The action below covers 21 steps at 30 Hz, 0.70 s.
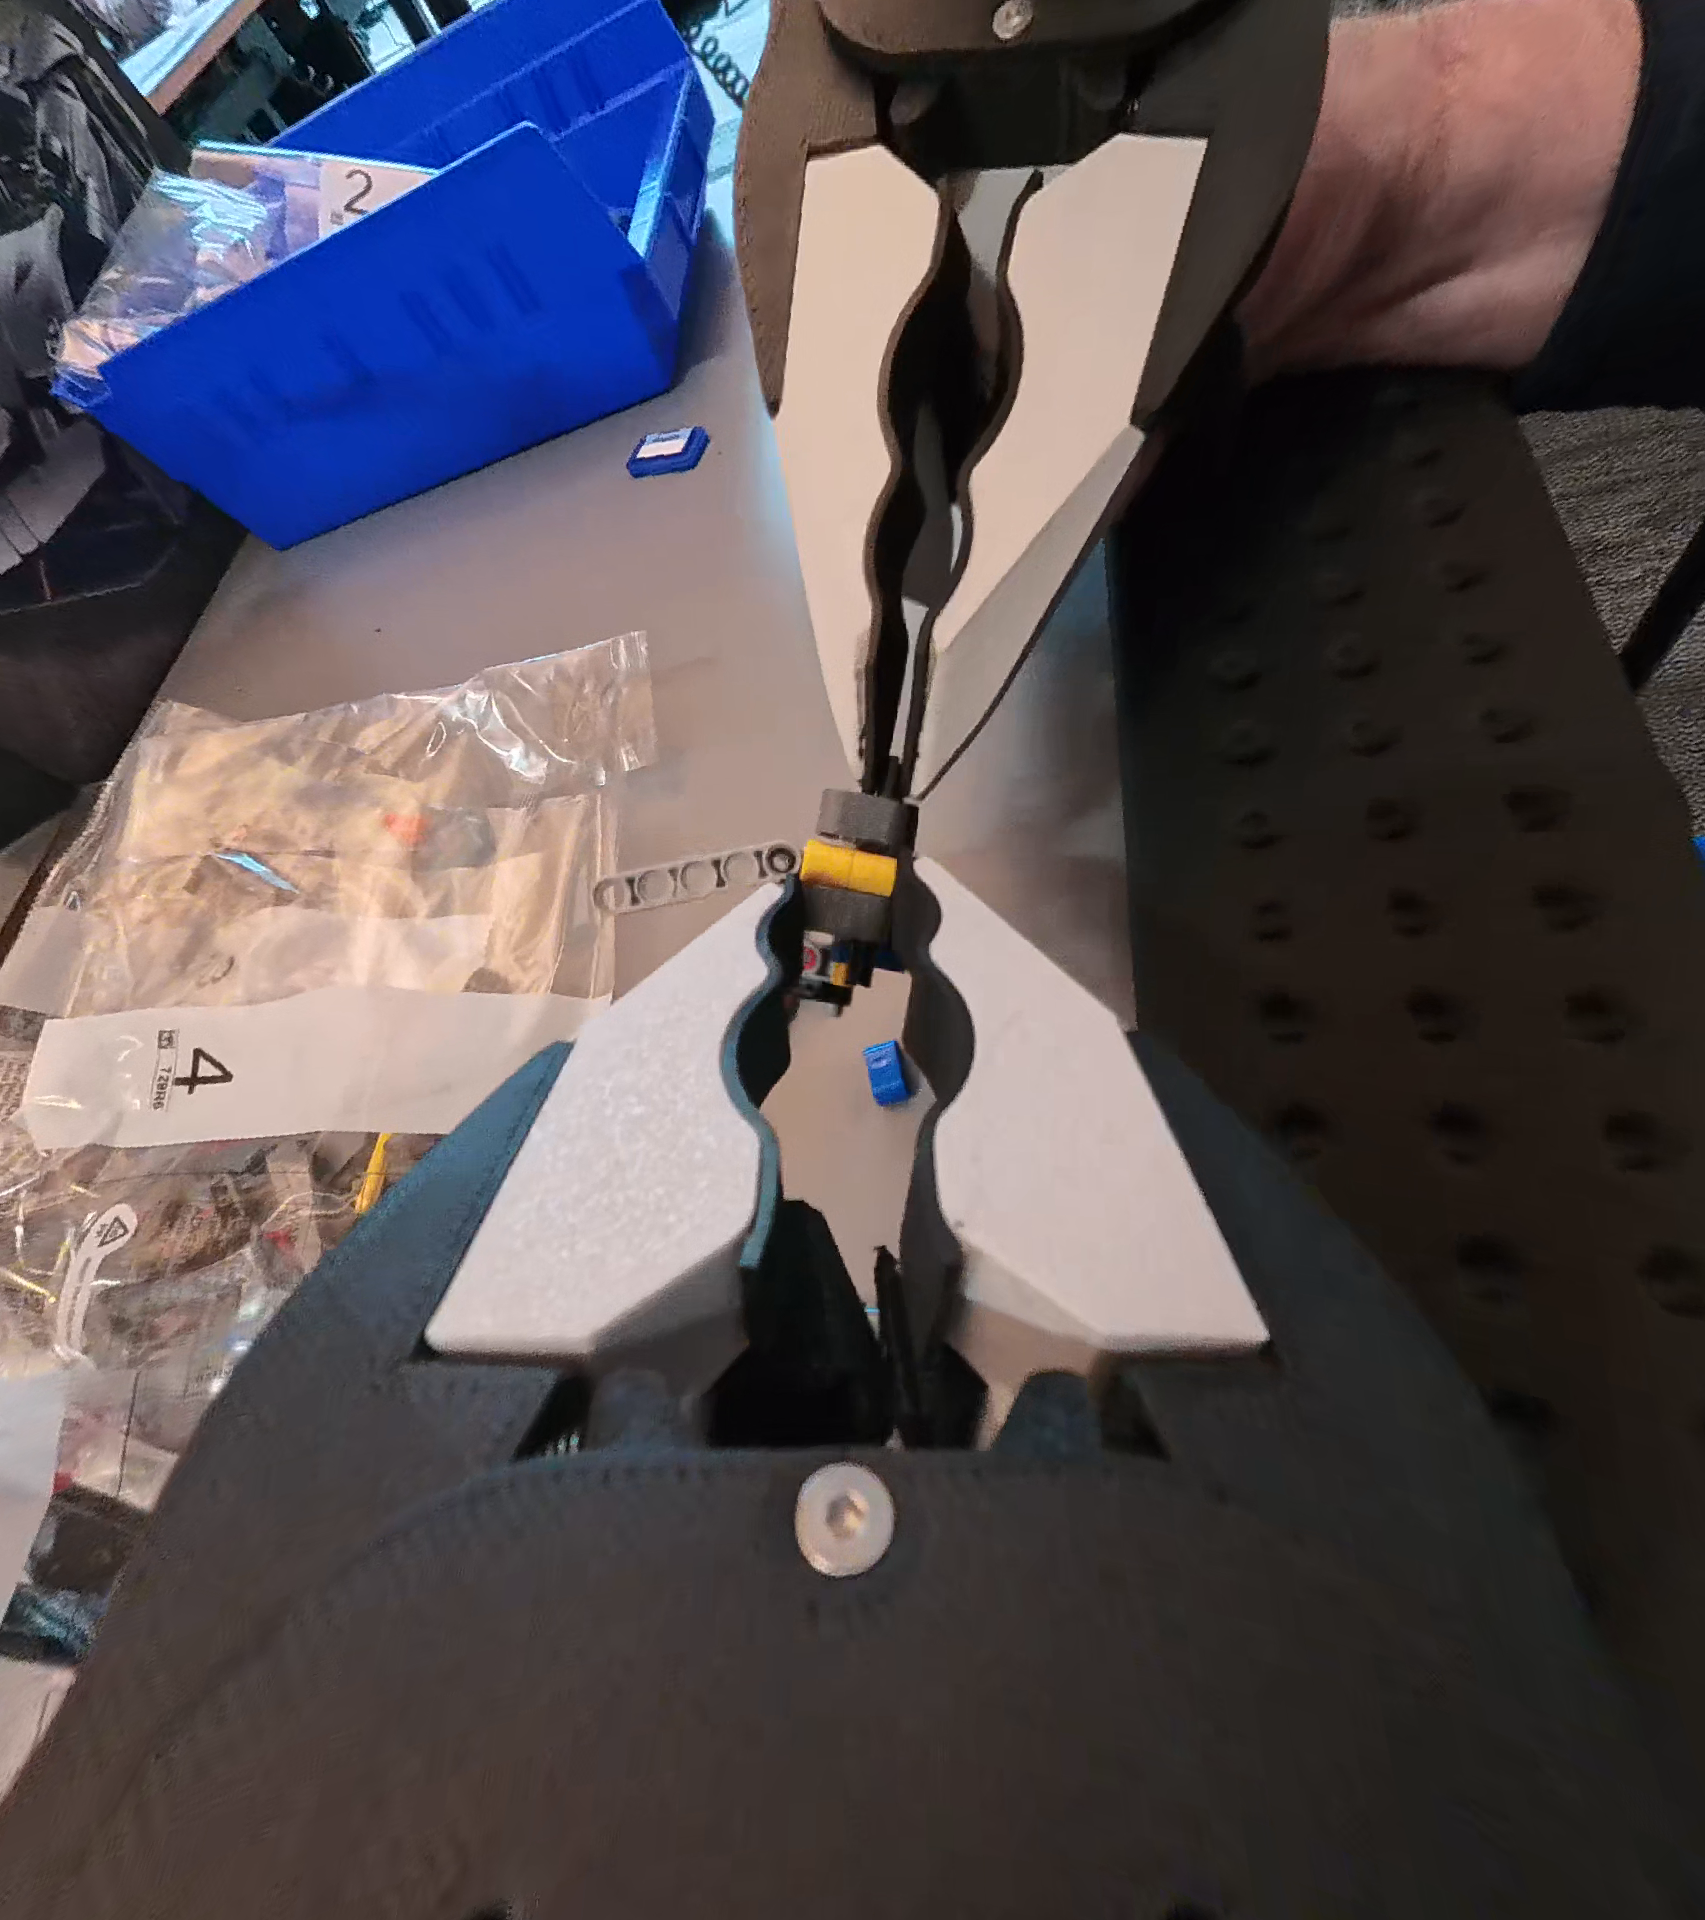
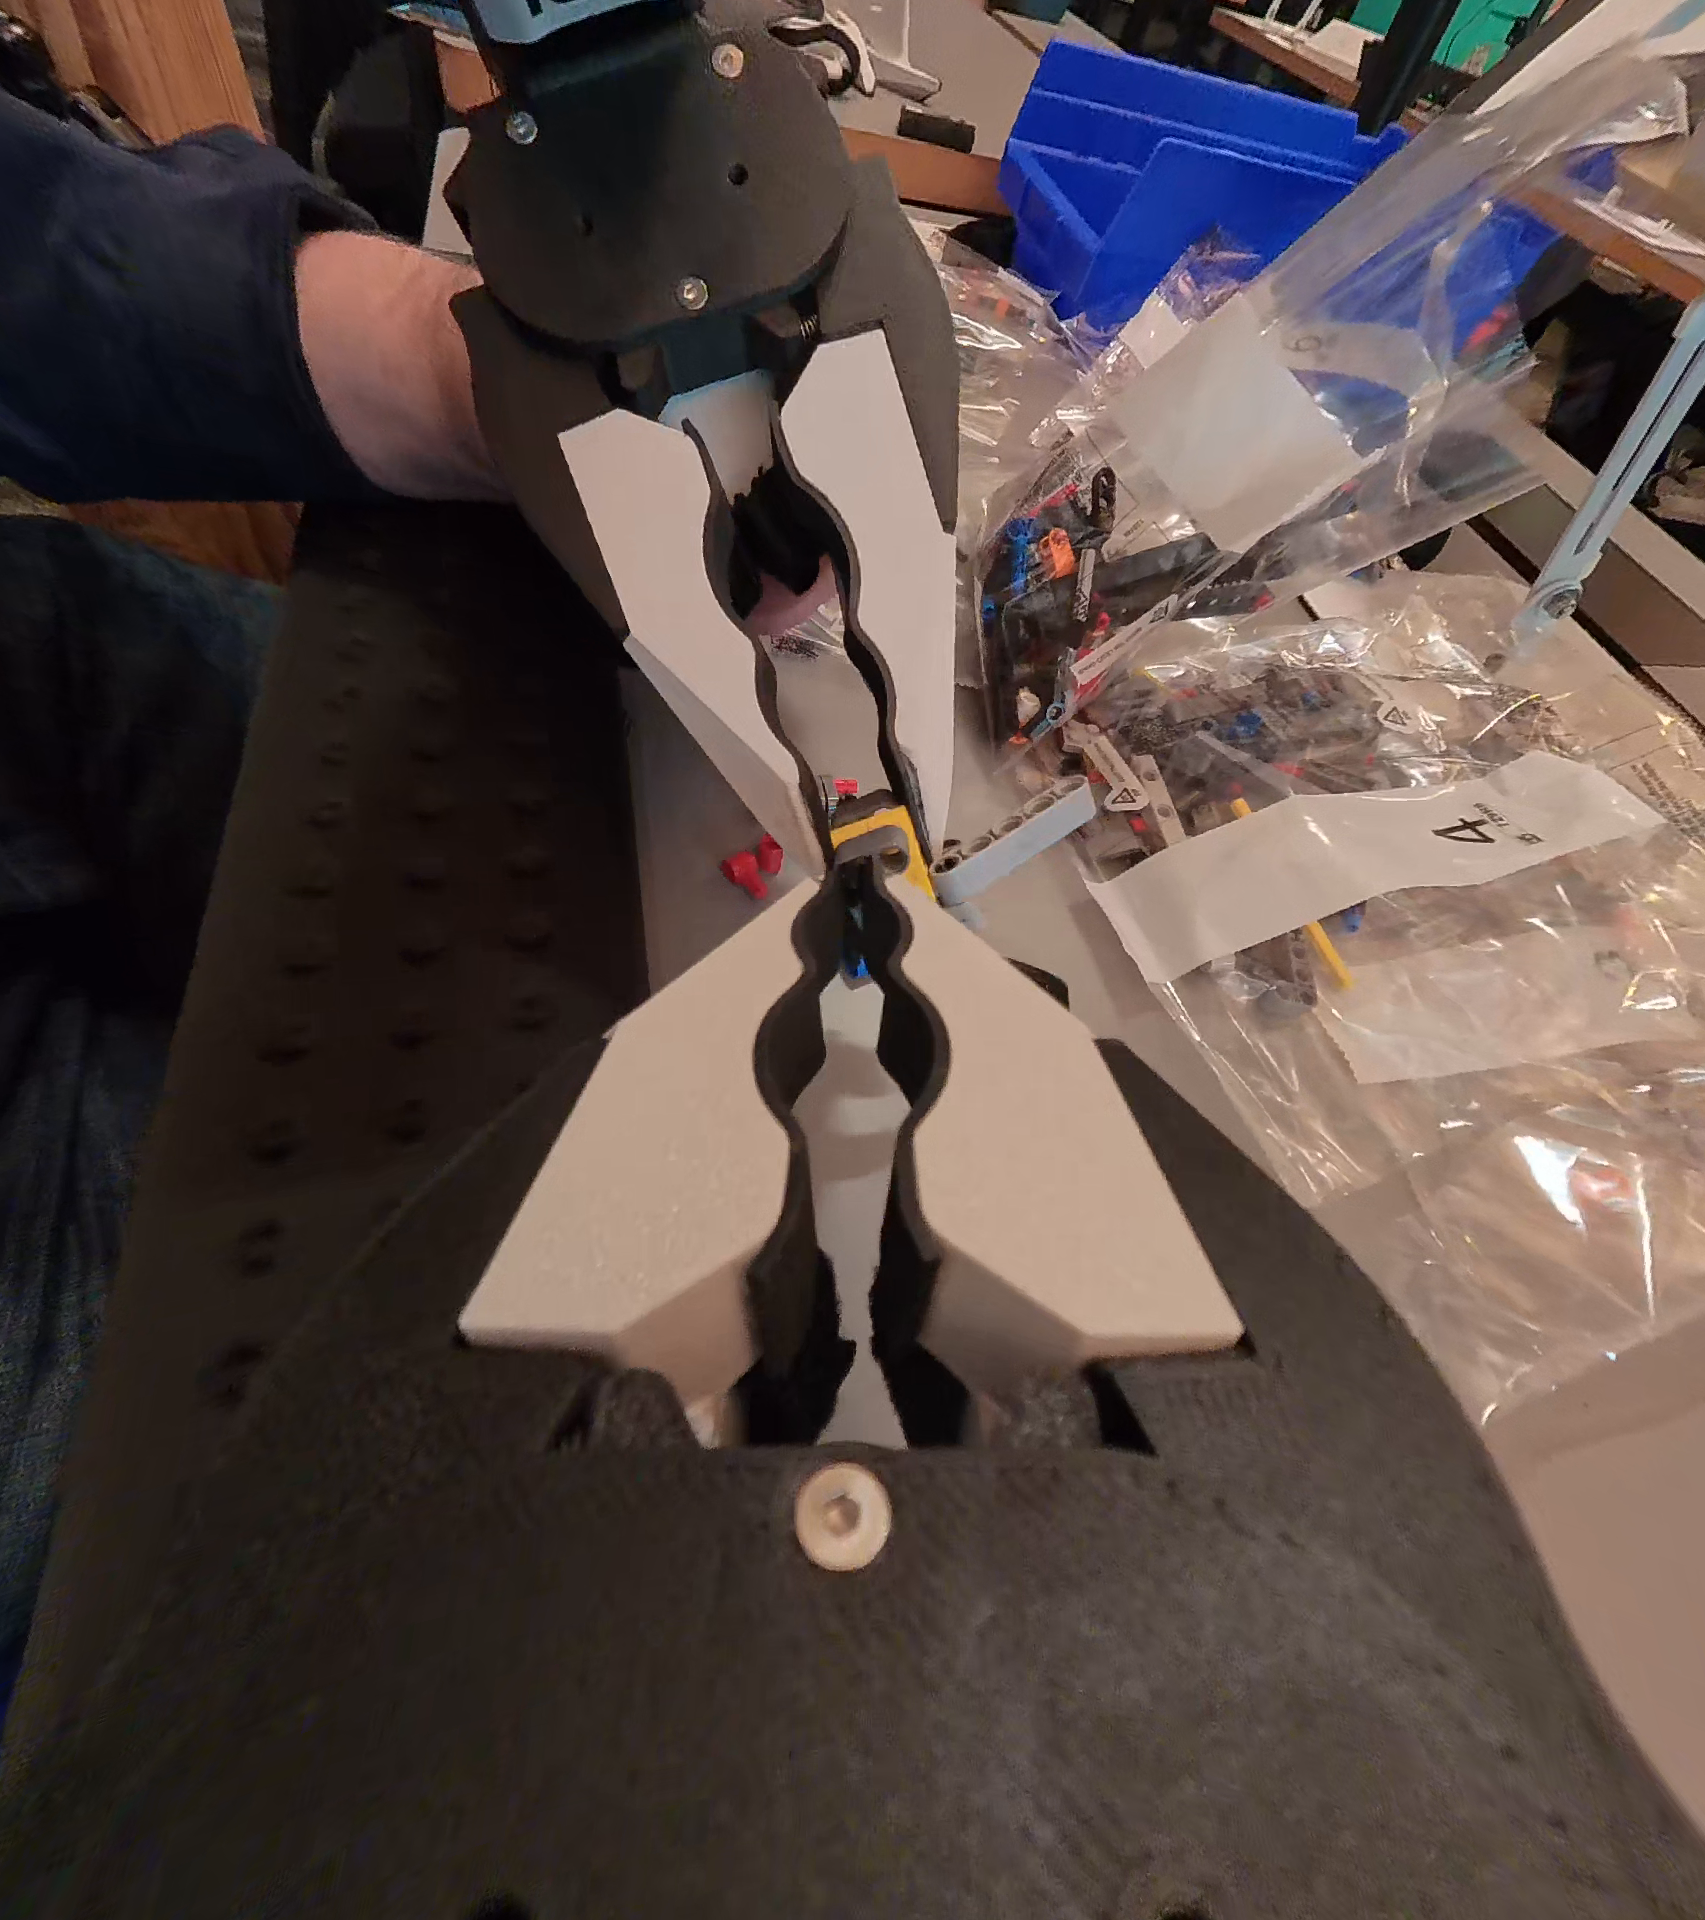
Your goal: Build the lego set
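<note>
A small lego assembly [image 1: 848, 868] of yellow and dark grey pieces is held above the grey table between both grippers, tip to tip. My left gripper [image 1: 848, 920] is shut on its near end, where blue, red and black bits show between the fingers. My right gripper [image 1: 886, 784] comes in from the far side and is shut on the dark grey piece at the other end. In the right wrist view, my right gripper [image 2: 860, 894] pinches the assembly [image 2: 879, 831] with the left gripper [image 2: 863, 805] opposite it.
On the table lie a light grey holed beam [image 1: 692, 881], a small blue brick [image 1: 887, 1070], a blue tile [image 1: 666, 452] and red pieces [image 2: 752, 864]. Clear bags of parts [image 1: 308, 935] lie on the table beside a blue bin [image 1: 412, 312]. A black perforated board [image 1: 1399, 935] lies on the other side. Less than 4 cm separates the two grippers' tips. The small blue brick [image 1: 887, 1070] is about 6 centimetres from my left fingertips.
</note>
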Tool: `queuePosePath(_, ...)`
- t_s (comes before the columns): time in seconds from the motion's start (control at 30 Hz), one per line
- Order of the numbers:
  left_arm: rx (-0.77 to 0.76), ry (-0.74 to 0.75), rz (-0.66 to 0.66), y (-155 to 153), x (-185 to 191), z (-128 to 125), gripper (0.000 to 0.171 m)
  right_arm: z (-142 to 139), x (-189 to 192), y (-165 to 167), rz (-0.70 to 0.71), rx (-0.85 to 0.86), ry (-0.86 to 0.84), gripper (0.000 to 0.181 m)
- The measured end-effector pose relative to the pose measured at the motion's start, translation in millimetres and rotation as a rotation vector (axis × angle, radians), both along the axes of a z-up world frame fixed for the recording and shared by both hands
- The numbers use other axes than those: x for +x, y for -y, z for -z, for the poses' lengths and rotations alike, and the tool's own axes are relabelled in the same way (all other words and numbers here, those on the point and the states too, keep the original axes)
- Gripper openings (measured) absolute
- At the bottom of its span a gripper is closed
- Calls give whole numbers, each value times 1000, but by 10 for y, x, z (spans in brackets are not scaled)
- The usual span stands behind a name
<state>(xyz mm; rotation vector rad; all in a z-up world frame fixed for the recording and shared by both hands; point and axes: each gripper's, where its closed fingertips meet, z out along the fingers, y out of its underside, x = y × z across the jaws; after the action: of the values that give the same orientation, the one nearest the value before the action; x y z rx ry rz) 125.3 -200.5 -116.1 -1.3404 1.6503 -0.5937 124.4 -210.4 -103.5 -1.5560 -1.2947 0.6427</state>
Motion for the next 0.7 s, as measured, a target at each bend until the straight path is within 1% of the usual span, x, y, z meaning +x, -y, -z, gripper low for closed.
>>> queuePosePath(0.07,-2,-12,8,17,-5,14,15,15,14,12,-3,5,11,1)
queuePosePath(0.13,28,-27,-1,7,-25,23,15,23,38,17,0,4,18,1)
queuePosePath(0.17,61,-66,-57,-114,-109,67,15,25,127,-24,30,4,21,1)
queuePosePath(0.2,54,-60,-88,-208,-211,58,15,-22,268,-71,64,-9,-19,1)
queuePosePath(0.23,-45,44,-58,-159,-221,-101,14,-121,362,-69,67,-18,-82,1)
queuePosePath(0.27,-79,119,-43,-129,-194,-256,14,-146,405,-72,68,-22,-98,1)
queuePosePath(0.3,-31,88,-57,-151,-167,-229,15,-80,413,-100,80,-40,-70,1)
queuePosePath(0.37,-6,-11,-50,-116,-113,-13,16,87,342,-98,66,-80,-2,1)
queuePosePath(0.4,19,-38,-55,-132,-121,38,16,167,336,-132,85,-87,37,2)
queuePosePath(0.47,-6,-51,-73,-192,-156,85,16,272,307,-139,84,-120,80,2)
queuePosePath(0.53,-4,-37,-66,-181,-141,69,17,434,314,-188,112,-155,153,2)
queuePosePath(0.6,-3,-56,-57,-153,-99,116,18,569,298,-197,114,-184,213,12)
queuePosePath(0.63,4,-74,-56,-144,-84,152,18,575,308,-229,135,-157,235,13)
queuePosePath(0.7,20,-94,-52,-133,-59,190,18,446,287,-253,149,-96,190,13)
